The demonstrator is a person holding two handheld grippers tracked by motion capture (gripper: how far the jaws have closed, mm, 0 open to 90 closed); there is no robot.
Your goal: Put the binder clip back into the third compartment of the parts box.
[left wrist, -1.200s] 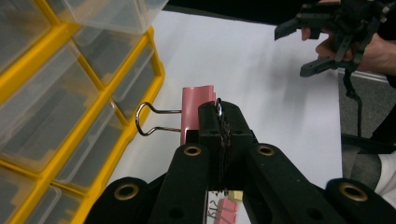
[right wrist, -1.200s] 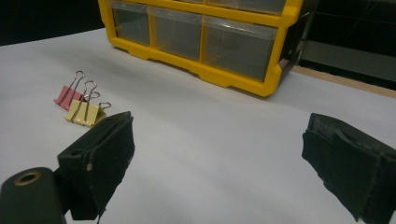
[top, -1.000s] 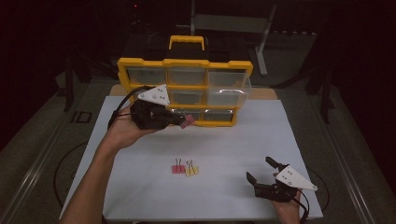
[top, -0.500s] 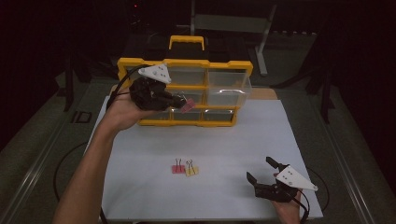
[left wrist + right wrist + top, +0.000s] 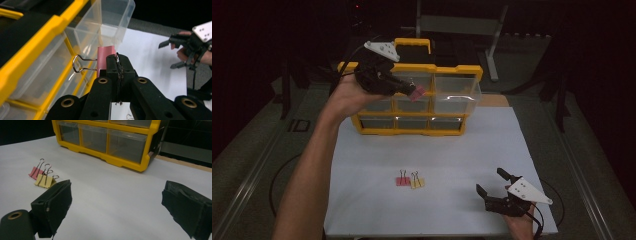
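Firmly, the jaws of the left gripper (image 5: 117, 63) are pressed together on one wire handle of a pink clip (image 5: 106, 58), and the body of the clip stands out just beyond the tips, with its other wire loop pointing toward the organizer (image 5: 412, 97). In the high view this gripper (image 5: 404, 89) is held up in the air in front of the upper drawers of the yellow organizer, and the pink clip (image 5: 417, 93) is beside an open clear drawer (image 5: 454, 97) that sticks out from the right column. The organizer stands at the far side of the white counter (image 5: 362, 200). Two more clips (image 5: 409, 181), one pink and one yellow, lie touching each other near the middle of the counter. The right gripper (image 5: 494, 187) rests low at the near right corner, its jaws wide apart with nothing between them, well apart from the two clips.
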